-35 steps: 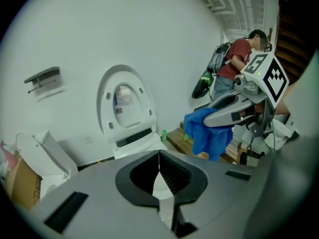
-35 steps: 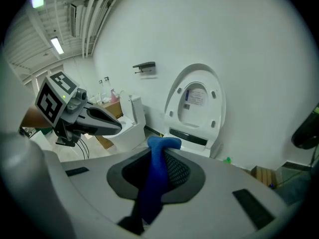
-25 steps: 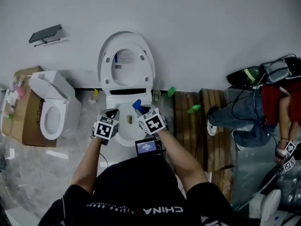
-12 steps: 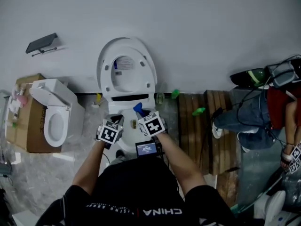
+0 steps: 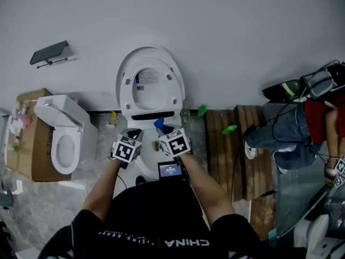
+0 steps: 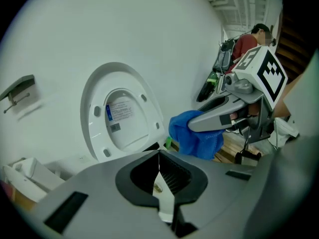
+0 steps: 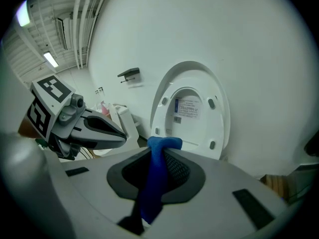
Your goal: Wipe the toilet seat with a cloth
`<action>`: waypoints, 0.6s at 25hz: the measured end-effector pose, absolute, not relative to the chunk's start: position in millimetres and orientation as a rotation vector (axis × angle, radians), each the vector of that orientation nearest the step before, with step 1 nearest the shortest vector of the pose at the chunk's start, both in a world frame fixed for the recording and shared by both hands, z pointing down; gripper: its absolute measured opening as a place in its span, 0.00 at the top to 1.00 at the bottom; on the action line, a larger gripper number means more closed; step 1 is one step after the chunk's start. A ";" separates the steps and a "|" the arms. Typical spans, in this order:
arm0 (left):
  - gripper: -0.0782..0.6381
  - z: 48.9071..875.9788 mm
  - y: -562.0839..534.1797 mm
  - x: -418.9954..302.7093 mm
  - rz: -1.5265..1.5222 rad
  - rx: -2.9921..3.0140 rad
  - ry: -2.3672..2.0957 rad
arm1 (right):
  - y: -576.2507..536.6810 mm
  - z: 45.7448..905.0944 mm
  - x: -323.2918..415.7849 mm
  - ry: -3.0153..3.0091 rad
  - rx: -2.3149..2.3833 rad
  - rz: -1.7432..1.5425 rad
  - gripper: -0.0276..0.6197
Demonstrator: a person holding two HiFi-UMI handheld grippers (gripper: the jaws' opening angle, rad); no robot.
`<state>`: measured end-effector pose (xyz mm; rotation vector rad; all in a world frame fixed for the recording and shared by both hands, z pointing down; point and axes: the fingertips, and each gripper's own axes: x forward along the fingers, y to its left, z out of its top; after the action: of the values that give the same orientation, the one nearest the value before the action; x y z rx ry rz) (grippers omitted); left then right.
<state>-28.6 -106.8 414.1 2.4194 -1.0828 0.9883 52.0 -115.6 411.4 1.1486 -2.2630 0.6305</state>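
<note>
A white toilet stands against the wall with its lid (image 5: 151, 82) raised; the bowl rim (image 5: 145, 163) lies under my hands. My right gripper (image 5: 161, 129) is shut on a blue cloth (image 5: 159, 124), which hangs bunched between its jaws (image 7: 158, 158) in front of the lid (image 7: 192, 108). My left gripper (image 5: 133, 136) is shut and empty, its jaws closed together (image 6: 158, 153). In the left gripper view the right gripper (image 6: 224, 116) holds the cloth (image 6: 195, 133) just to the right. The left gripper (image 7: 94, 128) shows at the left of the right gripper view.
A second white toilet (image 5: 59, 134) and a cardboard box (image 5: 24, 139) stand to the left. Wooden planks (image 5: 232, 144) lie to the right, with green bottles (image 5: 202, 110) by the wall. A person (image 5: 302, 123) sits at the far right. A small shelf (image 5: 49, 53) hangs on the wall.
Both grippers have moved a little closer to the raised lid, side by side. The cloth stays held in the right gripper and the left stays shut.
</note>
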 end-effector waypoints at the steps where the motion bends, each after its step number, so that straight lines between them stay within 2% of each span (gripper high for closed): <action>1: 0.87 416.1 -106.6 -28.5 0.986 2.414 -1.077 | -116.5 410.2 54.0 -2.260 1.156 0.630 0.87; 15: 0.87 424.7 -110.0 6.5 0.986 2.364 -1.103 | -114.2 408.7 70.4 -2.283 1.005 0.599 0.87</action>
<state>6.5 -110.0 424.7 2.3643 -1.1029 0.9855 70.4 -114.2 408.7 1.0054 -2.2834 0.5993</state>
